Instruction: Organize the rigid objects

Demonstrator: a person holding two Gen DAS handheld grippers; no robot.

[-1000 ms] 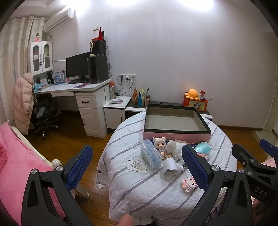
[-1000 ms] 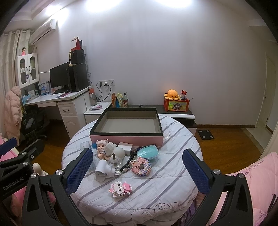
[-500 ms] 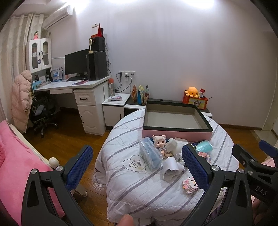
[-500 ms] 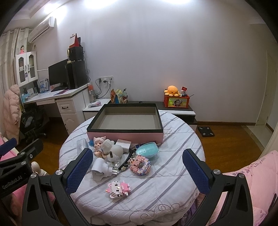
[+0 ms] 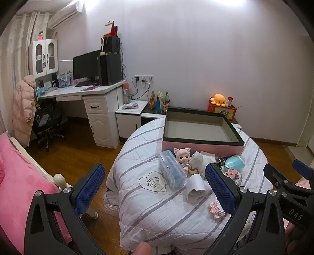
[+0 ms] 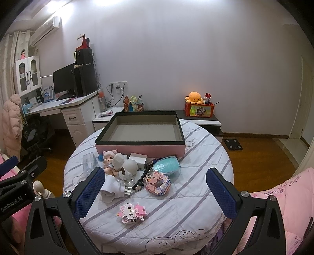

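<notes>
Back left: white desk with a black monitor and a PC tower, glass-door cabinet beside it. Pink puffer coat draped over an office chair. AC unit high on the wall. Orange octopus plush sitting on a red box on the low shelf. Snack bags near the outlets. Scale on the wood floor.

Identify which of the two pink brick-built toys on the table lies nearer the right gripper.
The pink-and-white cat figure; the ring-shaped brick model lies farther back, toward the box.
</notes>
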